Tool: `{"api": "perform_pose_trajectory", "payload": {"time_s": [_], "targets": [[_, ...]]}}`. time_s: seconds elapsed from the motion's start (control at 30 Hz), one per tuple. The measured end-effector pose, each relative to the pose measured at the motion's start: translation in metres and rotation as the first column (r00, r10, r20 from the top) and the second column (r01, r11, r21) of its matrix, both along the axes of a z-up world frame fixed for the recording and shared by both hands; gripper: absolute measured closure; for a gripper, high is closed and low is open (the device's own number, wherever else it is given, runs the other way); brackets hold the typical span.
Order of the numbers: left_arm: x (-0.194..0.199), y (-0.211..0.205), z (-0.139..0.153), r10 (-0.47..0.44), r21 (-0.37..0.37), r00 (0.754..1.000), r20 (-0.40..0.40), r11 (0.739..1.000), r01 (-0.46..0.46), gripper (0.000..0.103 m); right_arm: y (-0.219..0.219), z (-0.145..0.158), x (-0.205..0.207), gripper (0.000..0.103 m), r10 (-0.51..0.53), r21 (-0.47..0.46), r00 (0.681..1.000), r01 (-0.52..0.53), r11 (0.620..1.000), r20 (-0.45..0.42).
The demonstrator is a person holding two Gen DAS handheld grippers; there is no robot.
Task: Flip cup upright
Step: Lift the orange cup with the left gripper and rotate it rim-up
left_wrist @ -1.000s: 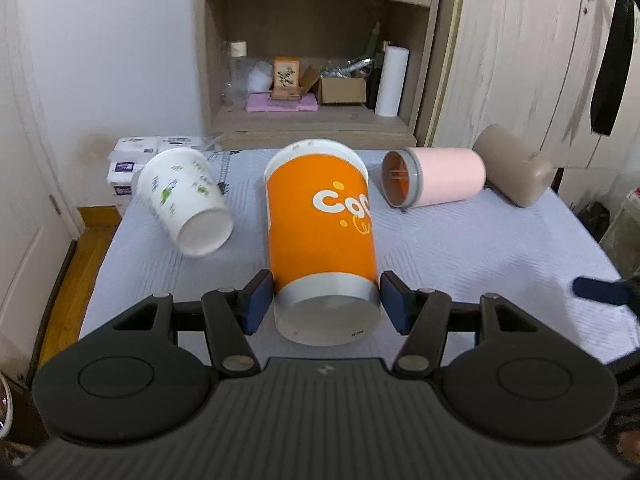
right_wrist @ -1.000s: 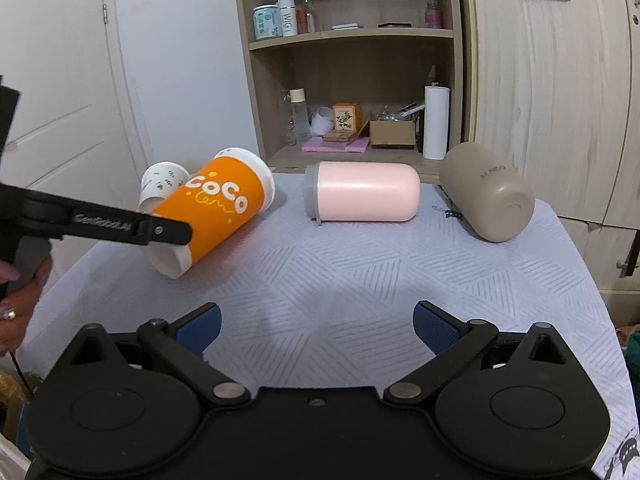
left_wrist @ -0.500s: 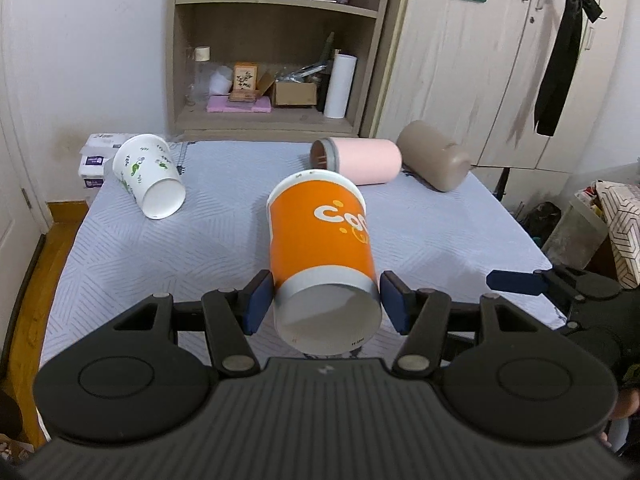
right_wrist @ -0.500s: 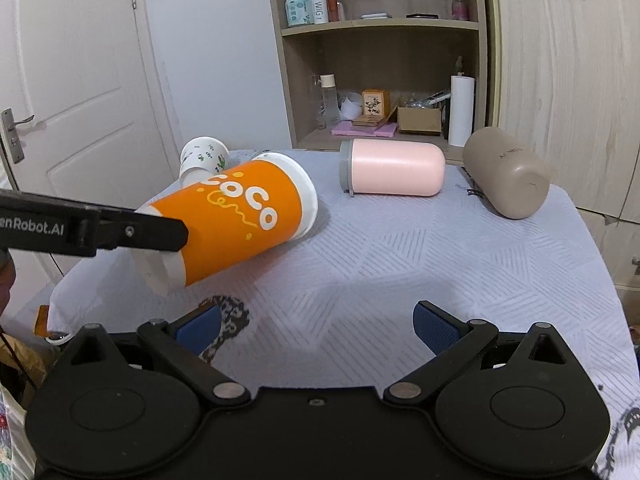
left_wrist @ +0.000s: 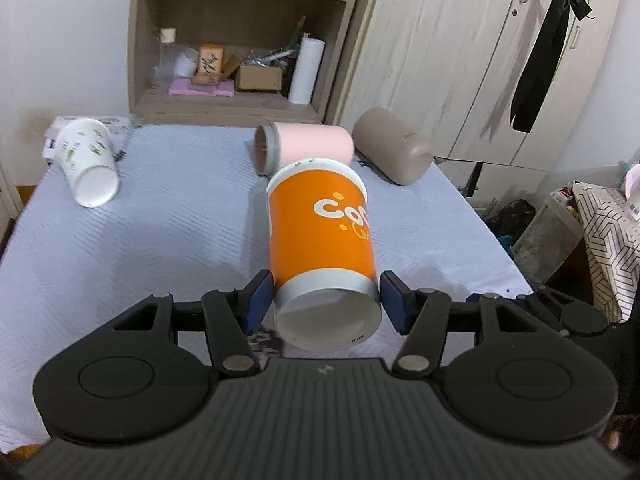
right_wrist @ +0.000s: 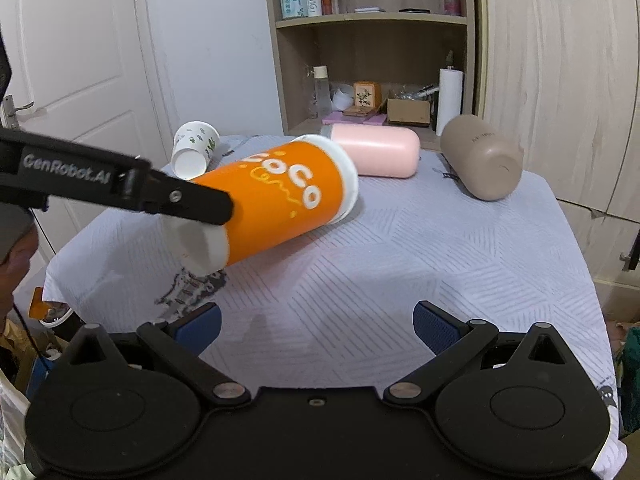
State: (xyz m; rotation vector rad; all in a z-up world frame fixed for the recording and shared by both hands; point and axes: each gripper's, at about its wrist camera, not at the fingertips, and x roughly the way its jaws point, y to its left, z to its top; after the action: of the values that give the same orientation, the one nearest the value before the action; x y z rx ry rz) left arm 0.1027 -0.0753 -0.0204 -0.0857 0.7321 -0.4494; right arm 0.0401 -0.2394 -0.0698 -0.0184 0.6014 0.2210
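Note:
My left gripper (left_wrist: 326, 298) is shut on the base end of an orange paper cup (left_wrist: 322, 236) with white "coco" lettering. It holds the cup lying nearly level above the table, base toward the camera. In the right wrist view the cup (right_wrist: 276, 208) hangs tilted over the table's left part, rim end higher, with the left gripper's finger (right_wrist: 188, 200) across its base. My right gripper (right_wrist: 316, 328) is open and empty near the table's front edge.
On the pale blue tablecloth (left_wrist: 160, 216) lie a white patterned paper cup (left_wrist: 88, 160), a pink tumbler (left_wrist: 304, 148) and a tan tumbler (left_wrist: 394, 150), all on their sides. A wooden shelf unit (left_wrist: 240, 40) stands behind, wardrobe doors to the right.
The left gripper has lifted the orange cup off the table and carried it toward the near side. The right gripper has stayed open and drawn back a little.

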Motion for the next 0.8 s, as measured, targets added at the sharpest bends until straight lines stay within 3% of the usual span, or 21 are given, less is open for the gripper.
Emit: {"api": "perform_pose_trajectory", "payload": {"time_s": [0.23,0.37,0.53,0.8], "targets": [[0.015,-0.016,-0.015,-0.064,-0.044,0.991,-0.12,0.997,0.059,0.046,-0.012,-0.004,-0.003,0.0,-0.012,0.009,1.0,0.012,1.0,-0.018],[0.022,-0.018,-0.019,-0.074,-0.034,0.987,-0.145,0.997,0.07,0.046,-0.013,-0.006,-0.002,0.0,-0.007,0.03,1.0,0.008,1.0,-0.025],[0.029,-0.015,-0.021,-0.135,-0.086,0.968,-0.209,0.989,0.12,0.032,-0.014,-0.006,0.001,0.0,0.012,0.046,0.999,-0.01,0.999,-0.043],[0.048,-0.005,-0.006,-0.188,-0.11,0.963,-0.193,0.979,0.17,0.026,-0.019,0.006,0.018,0.0,0.076,0.135,0.992,-0.063,0.989,-0.098]]}}
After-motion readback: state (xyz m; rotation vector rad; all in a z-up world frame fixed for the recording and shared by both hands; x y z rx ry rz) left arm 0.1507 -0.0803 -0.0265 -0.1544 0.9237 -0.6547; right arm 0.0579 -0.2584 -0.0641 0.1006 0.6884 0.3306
